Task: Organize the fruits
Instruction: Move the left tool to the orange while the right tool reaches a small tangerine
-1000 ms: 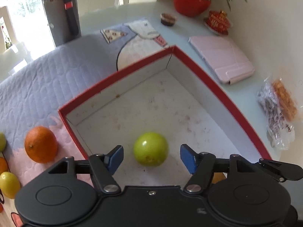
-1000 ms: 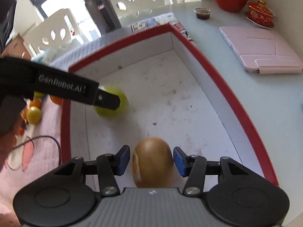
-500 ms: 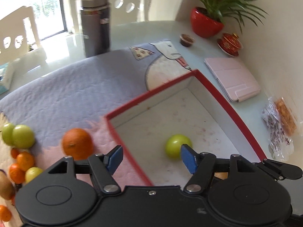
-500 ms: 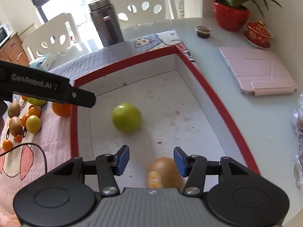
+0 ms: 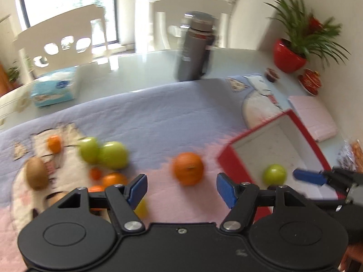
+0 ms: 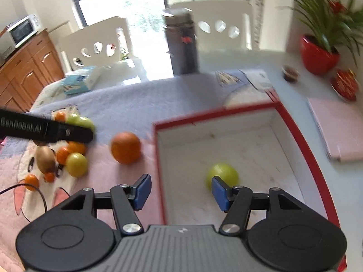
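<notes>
Red-rimmed box (image 6: 292, 122) as landmark: white inside, mostly bare, one green apple (image 6: 222, 175) near its front-left wall. Left of its red edge, on pink quilt, a blurred orange (image 5: 187, 168); further left, heaped fruit (image 6: 68, 151). Left gripper (image 5: 180, 189) and right gripper (image 6: 180, 191) fingers wide, empty. Both drawn back from box since before; kiwi gone from sight.

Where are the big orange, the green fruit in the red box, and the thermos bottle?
big orange (image 5: 187, 168), left wrist view, middle of its skin.
green fruit (image 6: 223, 174), right wrist view, upper rounded face.
red box (image 6: 304, 145), right wrist view, right rim.
thermos bottle (image 5: 192, 54), left wrist view, grey body.
</notes>
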A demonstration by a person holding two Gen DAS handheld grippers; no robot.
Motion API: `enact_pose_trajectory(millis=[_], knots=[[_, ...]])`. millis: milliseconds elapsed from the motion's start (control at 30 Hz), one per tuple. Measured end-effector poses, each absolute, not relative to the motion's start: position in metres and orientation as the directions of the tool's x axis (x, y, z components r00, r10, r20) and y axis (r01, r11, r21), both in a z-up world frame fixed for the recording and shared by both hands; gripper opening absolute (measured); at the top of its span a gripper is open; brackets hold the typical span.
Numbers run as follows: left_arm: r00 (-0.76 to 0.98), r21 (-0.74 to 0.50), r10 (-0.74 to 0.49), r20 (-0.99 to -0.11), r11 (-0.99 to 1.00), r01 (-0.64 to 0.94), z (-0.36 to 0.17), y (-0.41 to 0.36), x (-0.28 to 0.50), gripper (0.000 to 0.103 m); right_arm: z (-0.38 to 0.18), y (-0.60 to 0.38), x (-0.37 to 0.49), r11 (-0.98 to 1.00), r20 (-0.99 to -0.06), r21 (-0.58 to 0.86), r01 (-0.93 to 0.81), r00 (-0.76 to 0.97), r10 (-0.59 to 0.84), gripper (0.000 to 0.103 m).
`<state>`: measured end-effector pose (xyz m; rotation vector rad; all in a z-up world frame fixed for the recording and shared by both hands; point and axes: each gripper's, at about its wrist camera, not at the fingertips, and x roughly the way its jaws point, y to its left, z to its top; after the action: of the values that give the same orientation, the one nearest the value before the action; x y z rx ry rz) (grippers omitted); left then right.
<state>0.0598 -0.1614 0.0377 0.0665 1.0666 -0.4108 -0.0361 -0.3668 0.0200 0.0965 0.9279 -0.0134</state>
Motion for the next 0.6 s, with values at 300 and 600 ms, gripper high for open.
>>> enact_pose_trajectory(millis=[300, 600], knots=[[0.430, -0.114, -0.175, -0.886, 0.980, 0.164, 0.047, -0.034, 0.072, 0.081, 0.043, -0.293, 0.010, 0.992, -0.776, 0.094, -0.079, 0.618, 0.122, 0.072], [0.356, -0.127, -0.130, -0.926, 0.991, 0.031, -0.001, 0.052, 0.059, 0.081, 0.001, -0.194, 0.025, 0.961, -0.840, 0.122, -0.249, 0.490, 0.233, 0.072]])
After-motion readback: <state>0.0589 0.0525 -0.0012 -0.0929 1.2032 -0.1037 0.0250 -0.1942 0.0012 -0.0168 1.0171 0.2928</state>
